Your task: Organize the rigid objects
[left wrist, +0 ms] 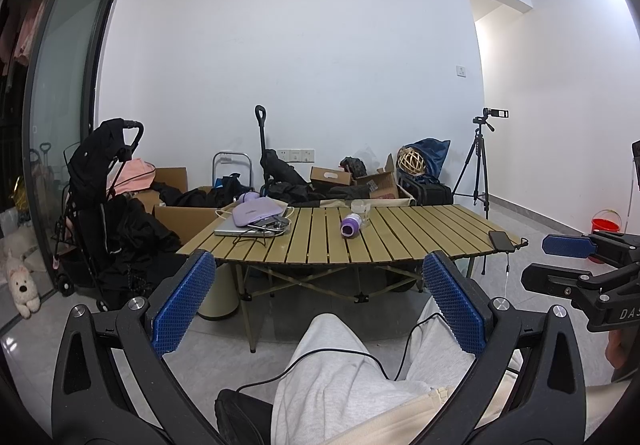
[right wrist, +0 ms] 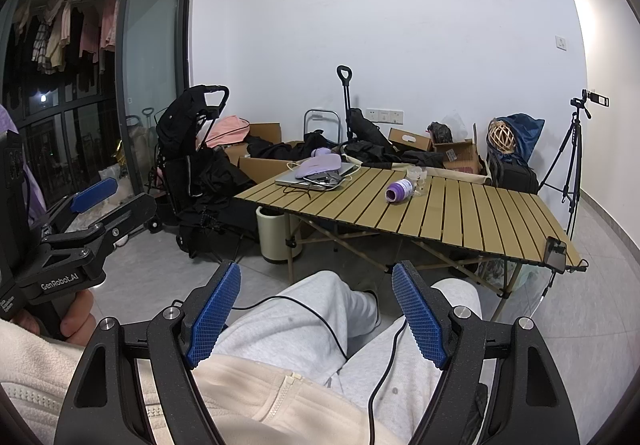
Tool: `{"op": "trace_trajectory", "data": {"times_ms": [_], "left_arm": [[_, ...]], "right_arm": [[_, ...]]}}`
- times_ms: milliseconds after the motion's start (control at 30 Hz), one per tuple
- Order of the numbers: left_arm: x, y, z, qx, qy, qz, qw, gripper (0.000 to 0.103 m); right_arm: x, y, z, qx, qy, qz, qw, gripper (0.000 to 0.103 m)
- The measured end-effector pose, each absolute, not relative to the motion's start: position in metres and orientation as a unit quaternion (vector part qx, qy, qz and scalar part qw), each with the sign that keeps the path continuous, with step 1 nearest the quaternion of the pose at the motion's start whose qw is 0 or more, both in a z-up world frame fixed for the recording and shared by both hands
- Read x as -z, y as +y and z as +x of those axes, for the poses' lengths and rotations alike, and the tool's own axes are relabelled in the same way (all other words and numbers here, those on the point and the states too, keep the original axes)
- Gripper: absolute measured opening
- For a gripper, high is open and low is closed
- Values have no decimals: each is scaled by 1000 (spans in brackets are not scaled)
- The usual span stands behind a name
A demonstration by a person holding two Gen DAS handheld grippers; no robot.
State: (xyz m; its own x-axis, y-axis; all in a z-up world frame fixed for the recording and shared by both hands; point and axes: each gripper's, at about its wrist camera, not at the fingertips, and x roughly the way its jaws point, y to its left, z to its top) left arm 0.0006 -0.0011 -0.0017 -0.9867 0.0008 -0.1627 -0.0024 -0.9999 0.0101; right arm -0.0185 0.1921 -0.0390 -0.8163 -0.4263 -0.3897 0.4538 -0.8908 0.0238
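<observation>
A purple and white bottle (left wrist: 352, 224) lies on its side on the slatted folding table (left wrist: 420, 233), next to a clear glass (left wrist: 361, 208). Both also show in the right wrist view: the bottle (right wrist: 399, 190) and the glass (right wrist: 419, 177). My left gripper (left wrist: 316, 277) is open and empty, held over the person's lap, well short of the table. My right gripper (right wrist: 316, 289) is open and empty too, also above the lap. The right gripper shows from the side in the left wrist view (left wrist: 548, 261), and the left gripper in the right wrist view (right wrist: 108, 197).
A laptop (left wrist: 250, 228) with a lilac case (left wrist: 256, 212) and cables lies at the table's left end. A black phone (left wrist: 501, 239) lies at its right edge. A stroller (left wrist: 100, 205), boxes, bags, a tripod (left wrist: 478, 169) and a red bucket (left wrist: 606, 223) stand around.
</observation>
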Motion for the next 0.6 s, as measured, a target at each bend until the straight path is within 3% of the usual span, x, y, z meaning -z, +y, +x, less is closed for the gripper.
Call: {"op": "trace_trajectory", "data": {"times_ms": [600], "left_arm": [[2, -1, 0, -997, 5, -83, 1, 103]], "right_arm": [[38, 193, -19, 952, 35, 197, 231, 83]]}}
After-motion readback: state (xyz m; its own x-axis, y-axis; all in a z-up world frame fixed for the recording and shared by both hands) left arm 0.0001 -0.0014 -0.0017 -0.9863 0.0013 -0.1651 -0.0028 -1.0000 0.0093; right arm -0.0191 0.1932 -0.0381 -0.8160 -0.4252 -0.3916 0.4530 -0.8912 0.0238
